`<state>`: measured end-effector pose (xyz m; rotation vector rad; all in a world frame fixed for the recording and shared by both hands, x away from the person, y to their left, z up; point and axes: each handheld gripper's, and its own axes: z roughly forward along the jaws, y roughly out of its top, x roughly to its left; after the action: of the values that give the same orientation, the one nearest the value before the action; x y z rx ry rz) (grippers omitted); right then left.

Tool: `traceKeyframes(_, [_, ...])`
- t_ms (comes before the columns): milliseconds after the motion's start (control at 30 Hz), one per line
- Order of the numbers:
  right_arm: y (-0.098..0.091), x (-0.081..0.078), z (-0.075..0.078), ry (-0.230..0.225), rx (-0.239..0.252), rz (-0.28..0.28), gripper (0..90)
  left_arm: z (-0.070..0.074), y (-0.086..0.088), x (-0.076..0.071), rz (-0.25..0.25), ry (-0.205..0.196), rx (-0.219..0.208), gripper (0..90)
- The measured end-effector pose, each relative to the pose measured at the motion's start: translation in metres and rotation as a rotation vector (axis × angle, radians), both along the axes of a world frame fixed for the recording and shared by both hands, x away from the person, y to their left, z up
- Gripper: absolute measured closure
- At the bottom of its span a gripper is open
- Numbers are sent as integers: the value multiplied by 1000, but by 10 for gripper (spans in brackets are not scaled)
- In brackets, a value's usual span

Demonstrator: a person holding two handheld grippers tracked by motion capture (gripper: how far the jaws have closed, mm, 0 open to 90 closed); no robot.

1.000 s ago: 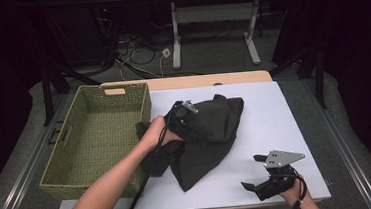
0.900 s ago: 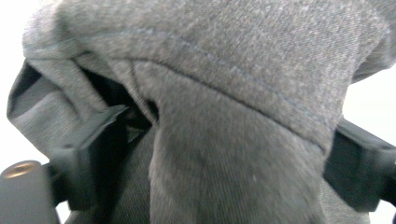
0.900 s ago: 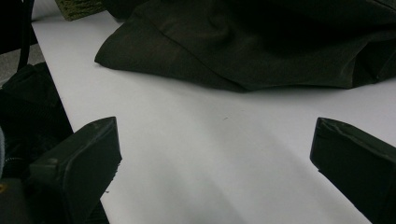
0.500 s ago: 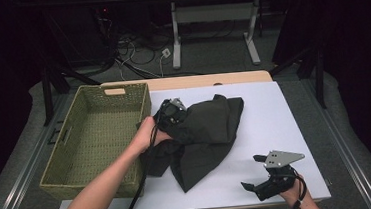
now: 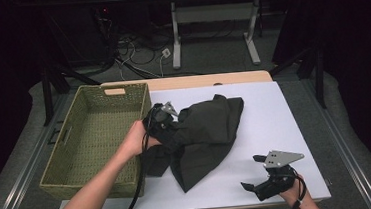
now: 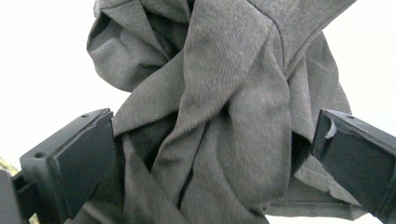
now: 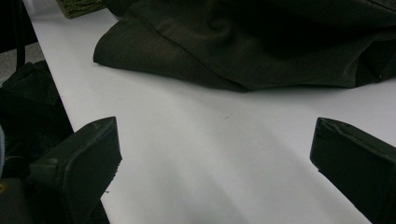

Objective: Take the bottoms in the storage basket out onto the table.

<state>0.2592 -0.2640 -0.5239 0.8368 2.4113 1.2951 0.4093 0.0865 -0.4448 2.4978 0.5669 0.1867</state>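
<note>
A woven green basket (image 5: 96, 136) sits on the left of the white table (image 5: 275, 122), its long side running near to far, with a handle slot in its far wall. Past the white top, a strip of bare wood (image 5: 186, 82) shows along the far edge. On the floor beyond stands a white desk frame (image 5: 213, 32), and a tangle of cables (image 5: 139, 50) lies to its left.

garment (image 5: 203, 133): dark grey | basket (image 5: 96, 136): olive-green woven | table (image 5: 270, 123): white
</note>
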Motion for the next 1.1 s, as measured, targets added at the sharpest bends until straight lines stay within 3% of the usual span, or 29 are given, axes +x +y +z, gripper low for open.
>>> traceKeyframes(100, [0, 0, 0, 0, 0, 1, 14, 3, 5, -4, -15, -26, 18, 0])
traceKeyframes(467, [0, 0, 0, -1, -5, -3, 14, 9, 25, -19, 3, -49, 17, 0])
traceKeyframes(600, [0, 0, 0, 2, -8, 2, 15, 12, 37, -24, 4, -42, -19, 0])
traceKeyframes(767, [1, 0, 0, 3, -11, 7, 15, 8, 58, -31, 58, -49, -26, 0])
traceKeyframes(1100, [2, 0, -1, 2, -20, 4, 15, 10, 87, -55, 98, -70, -17, 0])
